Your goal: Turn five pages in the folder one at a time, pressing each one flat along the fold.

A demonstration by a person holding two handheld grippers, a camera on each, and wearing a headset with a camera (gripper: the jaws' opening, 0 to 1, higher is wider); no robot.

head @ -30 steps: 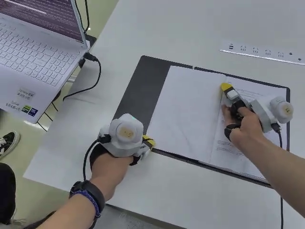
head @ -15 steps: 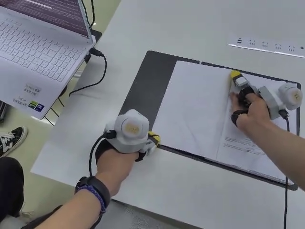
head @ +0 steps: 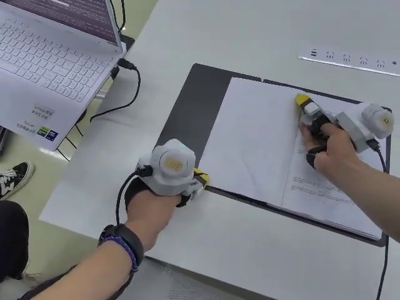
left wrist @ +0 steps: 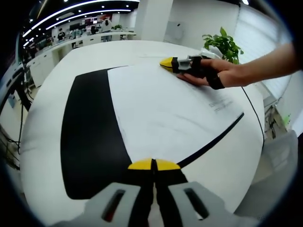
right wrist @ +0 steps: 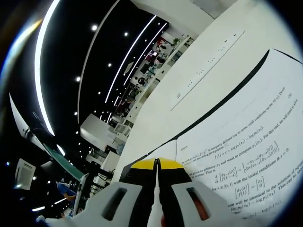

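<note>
Folder (head: pixel 187 119) lies open on the white table (head: pixel 250 250), black inner cover bare at its 9 o'clock side. A blank page (head: pixel 250 137) rests flat over the cover; a printed page (head: pixel 322 190) lies toward 3 o'clock. Left gripper (left wrist: pixel 154 164): jaws pressed together, yellow tips at the folder's near edge, 6 to 7 o'clock. Right gripper (head: pixel 302 100): jaws pressed together, tips down on the fold near its 12 o'clock end. Laptop (head: pixel 44 69) sits at 10 o'clock, a power strip (head: pixel 350 62) at 1 o'clock.
</note>
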